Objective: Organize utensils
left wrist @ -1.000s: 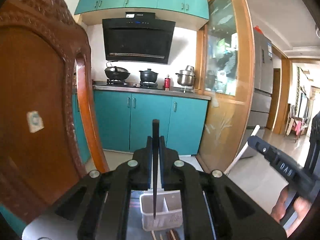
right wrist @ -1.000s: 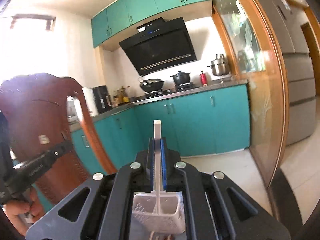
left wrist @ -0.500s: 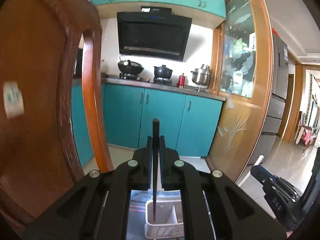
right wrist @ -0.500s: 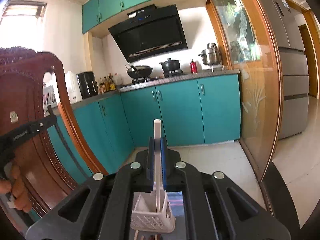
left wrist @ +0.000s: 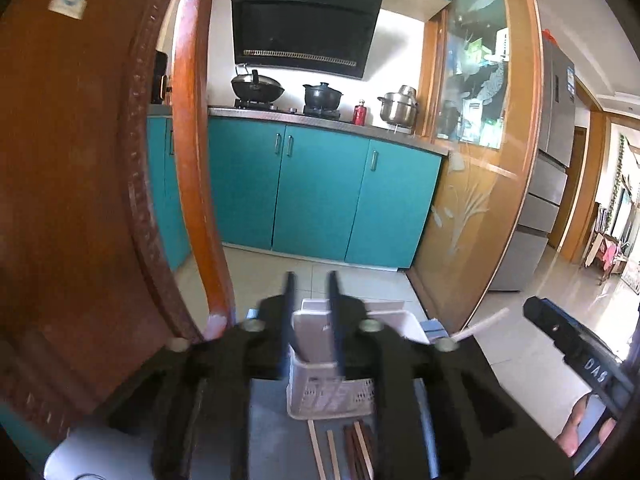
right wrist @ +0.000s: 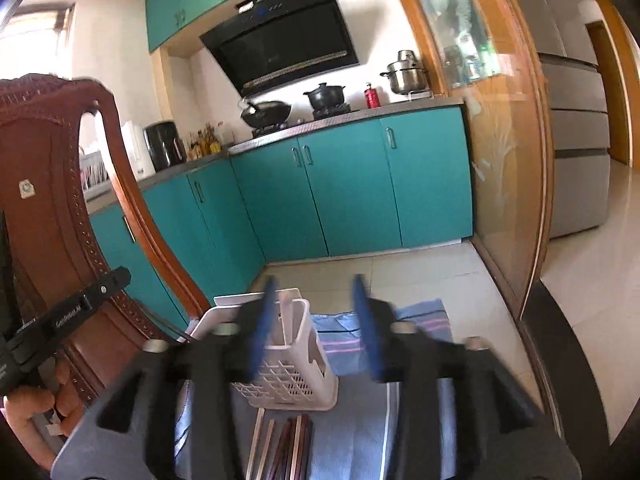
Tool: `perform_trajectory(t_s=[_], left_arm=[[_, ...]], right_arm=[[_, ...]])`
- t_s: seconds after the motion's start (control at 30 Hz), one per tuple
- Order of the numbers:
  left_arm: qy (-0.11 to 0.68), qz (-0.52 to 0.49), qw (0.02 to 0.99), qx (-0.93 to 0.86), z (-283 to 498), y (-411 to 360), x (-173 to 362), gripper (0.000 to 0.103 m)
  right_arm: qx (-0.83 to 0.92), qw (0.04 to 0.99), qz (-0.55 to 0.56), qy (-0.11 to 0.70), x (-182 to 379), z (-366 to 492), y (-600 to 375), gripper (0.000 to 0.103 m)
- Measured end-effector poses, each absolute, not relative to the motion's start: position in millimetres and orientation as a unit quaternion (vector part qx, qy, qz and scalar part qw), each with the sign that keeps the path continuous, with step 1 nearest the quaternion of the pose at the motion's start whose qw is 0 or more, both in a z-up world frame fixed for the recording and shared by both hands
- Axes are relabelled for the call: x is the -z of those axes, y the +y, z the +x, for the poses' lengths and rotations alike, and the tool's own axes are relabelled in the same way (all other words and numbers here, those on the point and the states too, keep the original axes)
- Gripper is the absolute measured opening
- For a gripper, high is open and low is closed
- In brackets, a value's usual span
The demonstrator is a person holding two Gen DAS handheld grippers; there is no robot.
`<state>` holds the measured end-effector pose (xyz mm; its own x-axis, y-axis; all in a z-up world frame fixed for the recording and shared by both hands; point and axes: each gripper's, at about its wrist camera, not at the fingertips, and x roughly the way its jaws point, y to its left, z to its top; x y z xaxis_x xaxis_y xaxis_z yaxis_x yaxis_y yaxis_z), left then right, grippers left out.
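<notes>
Gaping now, both grippers (left wrist: 310, 312) (right wrist: 316, 320), chopsticks released, holder (right wrist: 292, 364) below

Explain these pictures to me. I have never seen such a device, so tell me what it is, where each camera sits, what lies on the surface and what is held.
There is no robot here. A person holds a black two-finger gripper in each hand, and each gripper carries a wide-angle camera that looks forward along its fingers. One picture is from the left gripper, the other from the right gripper. Both are open and hold nothing. Beyond their fingers stands a white perforated plastic utensil basket on a blue striped cloth. Light and dark brown wooden chopsticks lie in front of the basket. Behind is a kitchen with teal cabinets.
</notes>
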<state>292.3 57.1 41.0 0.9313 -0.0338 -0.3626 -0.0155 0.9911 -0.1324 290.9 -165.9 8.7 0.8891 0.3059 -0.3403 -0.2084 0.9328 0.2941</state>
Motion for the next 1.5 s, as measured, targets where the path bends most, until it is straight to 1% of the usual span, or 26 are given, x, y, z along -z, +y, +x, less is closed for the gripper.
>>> perform_trajectory(t_s=[0.07, 0.13, 0.2, 0.27, 0.37, 0.43, 0.53, 0.67, 0.83, 0.9, 0.97, 1.2, 1.3, 1.33, 1.37, 1.43, 1.5], left_arm=[[0.188, -0.062, 0.98, 0.013, 273, 57, -36, 0.042], [0.201, -0.062, 0.977, 0.027, 252, 57, -23, 0.042], [0.244, -0.057, 0.967, 0.04, 245, 53, 1, 0.042], [0.282, -0.047, 0.957, 0.053, 247, 47, 27, 0.042], [0.352, -0.028, 0.933, 0.066, 260, 36, 77, 0.036], [0.377, -0.031, 0.922, 0.079, 265, 33, 109, 0.034], [0.407, -0.028, 0.91, 0.079, 277, 28, 134, 0.034], [0.423, -0.048, 0.901, 0.089, 297, 27, 142, 0.034], [0.45, -0.022, 0.889, 0.088, 319, 12, 160, 0.033], [0.461, -0.019, 0.884, 0.074, 320, 12, 167, 0.021], [0.466, -0.025, 0.882, 0.069, 321, 15, 169, 0.017], [0.469, -0.054, 0.879, 0.069, 310, 24, 171, 0.017], [0.468, -0.058, 0.879, 0.071, 310, 25, 171, 0.017], [0.468, -0.06, 0.879, 0.072, 305, 28, 170, 0.017], [0.468, -0.061, 0.879, 0.074, 304, 29, 171, 0.017], [0.468, -0.061, 0.878, 0.075, 302, 29, 172, 0.017], [0.469, -0.06, 0.878, 0.076, 302, 28, 174, 0.017]], right_arm=[[-0.131, 0.965, 0.137, 0.182, -3, 275, -177, 0.048], [-0.123, 0.967, 0.146, 0.167, 10, 256, -190, 0.049], [-0.113, 0.968, 0.139, 0.178, 27, 248, -199, 0.049], [-0.099, 0.962, 0.129, 0.219, 49, 254, -205, 0.049], [-0.092, 0.937, 0.164, 0.295, 86, 272, -218, 0.049], [-0.088, 0.924, 0.181, 0.325, 104, 280, -224, 0.049], [-0.082, 0.912, 0.177, 0.361, 120, 286, -223, 0.049], [-0.111, 0.902, 0.148, 0.391, 132, 290, -204, 0.049], [-0.133, 0.899, 0.109, 0.402, 138, 288, -180, 0.049], [-0.14, 0.9, 0.097, 0.402, 140, 287, -172, 0.049], [-0.151, 0.897, 0.09, 0.406, 141, 288, -166, 0.049], [-0.199, 0.868, 0.031, 0.455, 161, 294, -114, 0.049], [-0.185, 0.86, -0.032, 0.475, 176, 294, -85, 0.049], [-0.179, 0.859, -0.043, 0.478, 179, 294, -81, 0.048], [-0.18, 0.861, -0.043, 0.474, 179, 293, -80, 0.044], [-0.184, 0.857, -0.025, 0.481, 179, 296, -82, 0.018], [-0.201, 0.846, 0.014, 0.493, 181, 300, -88, 0.011]])
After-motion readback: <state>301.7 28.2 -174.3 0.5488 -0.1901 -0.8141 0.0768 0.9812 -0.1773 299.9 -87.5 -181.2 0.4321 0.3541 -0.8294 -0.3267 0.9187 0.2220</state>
